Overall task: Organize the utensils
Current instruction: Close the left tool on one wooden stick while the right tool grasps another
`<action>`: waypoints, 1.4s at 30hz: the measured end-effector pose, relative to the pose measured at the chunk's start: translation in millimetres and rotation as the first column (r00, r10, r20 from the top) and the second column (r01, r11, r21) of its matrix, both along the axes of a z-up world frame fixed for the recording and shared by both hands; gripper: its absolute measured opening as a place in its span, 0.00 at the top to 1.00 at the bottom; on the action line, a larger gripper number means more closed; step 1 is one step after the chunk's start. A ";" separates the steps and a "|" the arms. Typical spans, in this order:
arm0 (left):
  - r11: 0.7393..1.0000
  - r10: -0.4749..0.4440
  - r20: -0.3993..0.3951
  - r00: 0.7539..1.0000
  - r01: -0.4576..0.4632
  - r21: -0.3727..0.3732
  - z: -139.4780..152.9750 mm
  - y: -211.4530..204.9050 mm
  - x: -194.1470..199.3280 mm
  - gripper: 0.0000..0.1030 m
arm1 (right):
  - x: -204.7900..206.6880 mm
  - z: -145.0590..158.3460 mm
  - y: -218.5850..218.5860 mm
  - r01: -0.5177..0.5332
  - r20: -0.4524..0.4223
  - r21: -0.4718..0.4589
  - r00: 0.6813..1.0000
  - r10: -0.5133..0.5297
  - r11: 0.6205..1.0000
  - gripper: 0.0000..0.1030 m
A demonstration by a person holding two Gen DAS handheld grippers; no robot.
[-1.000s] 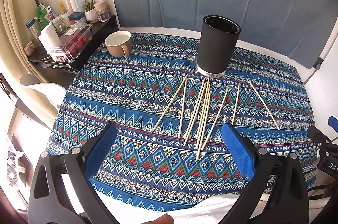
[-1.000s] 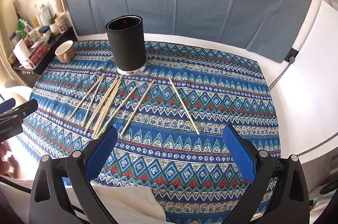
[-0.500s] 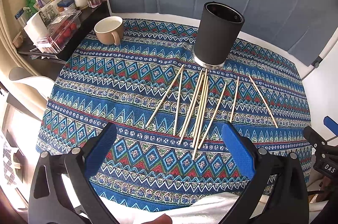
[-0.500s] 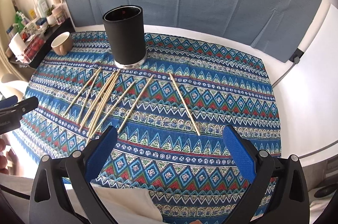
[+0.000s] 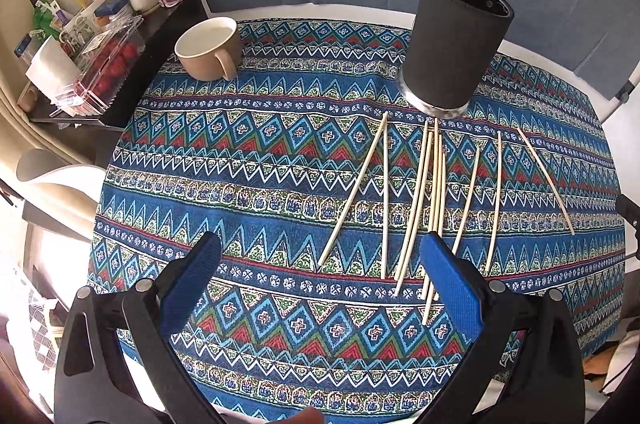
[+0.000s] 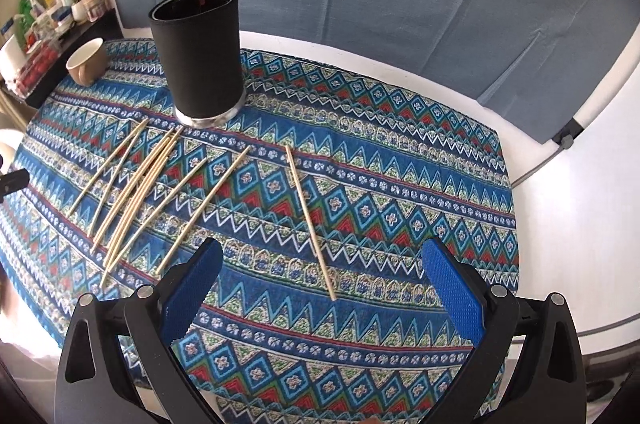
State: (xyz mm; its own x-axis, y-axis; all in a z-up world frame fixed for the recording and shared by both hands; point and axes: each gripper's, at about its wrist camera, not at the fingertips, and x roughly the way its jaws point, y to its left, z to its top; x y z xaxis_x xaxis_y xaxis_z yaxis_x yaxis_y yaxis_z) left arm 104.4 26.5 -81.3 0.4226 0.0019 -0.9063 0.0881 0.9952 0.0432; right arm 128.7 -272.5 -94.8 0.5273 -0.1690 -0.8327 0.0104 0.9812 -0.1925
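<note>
While both tongs hang spread and empty, the views have closed in on the table over the last second; ahead and left of the left gripper (image 5: 320, 266) stands the mug (image 5: 208, 48); the chopsticks (image 5: 436, 200) fan out just past its right finger, below the black holder (image 5: 452, 44); one lone chopstick (image 6: 310, 220) now lies between the right gripper (image 6: 320, 268) fingers, probably the first pick.

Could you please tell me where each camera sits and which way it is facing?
Left wrist: on the open left gripper, above the table's near-left edge, facing the mug and chopsticks.
Right wrist: on the open right gripper, further right, facing one lone chopstick.
Both show the black holder and patterned cloth.
</note>
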 end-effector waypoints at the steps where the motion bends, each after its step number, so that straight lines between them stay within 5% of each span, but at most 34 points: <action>1: 1.000 -0.010 -0.003 1.000 0.010 -0.004 -3.4 1.1 4.5 0.05 | 4.6 -4.9 -1.5 -0.010 -0.004 -0.011 1.000 0.010 1.000 0.07; 8: 0.994 -0.082 -0.055 0.995 0.085 0.067 -47.0 0.8 36.6 0.05 | 36.7 -54.9 -13.2 -0.047 -0.096 -0.032 0.994 0.044 0.998 0.07; 19: 0.991 -0.107 -0.194 0.975 0.121 0.058 -103.0 3.1 64.4 0.05 | 62.7 -96.8 -25.9 -0.056 -0.190 -0.026 0.981 0.050 0.998 0.07; 42: 0.983 -0.170 -0.352 0.920 0.182 0.001 -140.2 -9.6 151.0 0.03 | 100.9 -144.7 -49.2 -0.038 -0.344 0.172 0.934 0.096 0.984 0.06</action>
